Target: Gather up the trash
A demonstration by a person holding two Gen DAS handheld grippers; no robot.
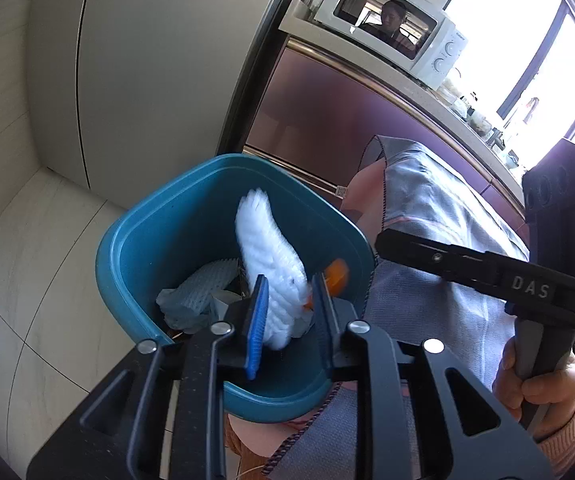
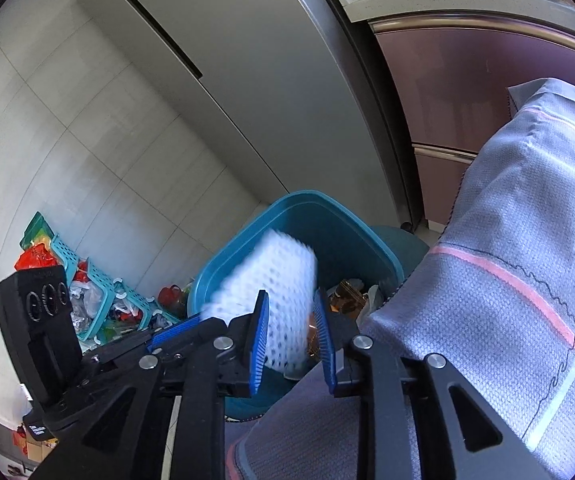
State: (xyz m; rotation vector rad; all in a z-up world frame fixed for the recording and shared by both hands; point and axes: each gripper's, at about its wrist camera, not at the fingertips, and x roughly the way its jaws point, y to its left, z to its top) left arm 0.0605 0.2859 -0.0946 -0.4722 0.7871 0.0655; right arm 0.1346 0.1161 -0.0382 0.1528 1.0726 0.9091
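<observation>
Two black handheld grippers with blue ribbed pads point down over a teal plastic waste bin (image 1: 135,240) on the pale tiled floor. Between the left gripper (image 1: 287,312)'s fingers hangs a white foam fruit net (image 1: 267,256), blurred; the pads stand narrowly apart, and I cannot tell whether they press on it. The right gripper (image 2: 291,336) shows the same net (image 2: 271,300) in a small gap. Another foam net (image 1: 203,284) lies inside the bin. Grey woven cloth (image 2: 507,280) drapes just beside it.
</observation>
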